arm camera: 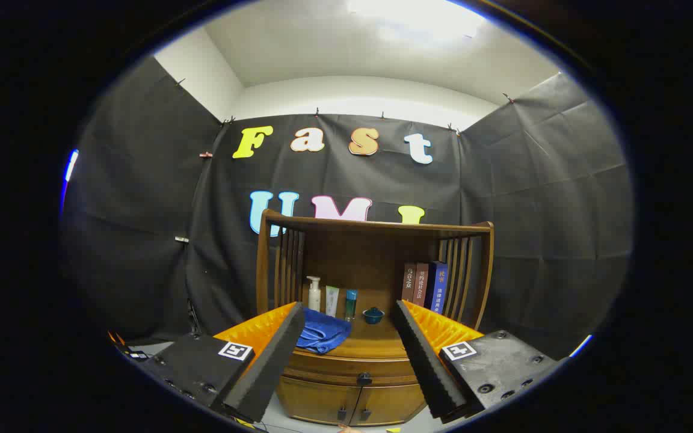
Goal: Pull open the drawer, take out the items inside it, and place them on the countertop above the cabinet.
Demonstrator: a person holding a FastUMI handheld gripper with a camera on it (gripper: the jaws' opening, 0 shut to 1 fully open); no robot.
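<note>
A wooden cabinet (346,391) stands ahead against the black cloth wall. Its drawer (349,368) is closed, with a dark knob (364,379) in the middle of its front. Below the drawer are two small doors. The countertop (370,343) sits above the drawer, under a slatted wooden hutch. My gripper (348,313) is open, its fingers spread wide, with the drawer knob and countertop seen between them. Nothing is held. The fingers are apart from the cabinet, some way in front of it.
On the countertop lie a folded blue towel (322,334), a white pump bottle (314,294), a pale tube (331,299), a teal bottle (351,302) and a small blue lidded bowl (373,315). Three books (425,285) stand at the right of the hutch.
</note>
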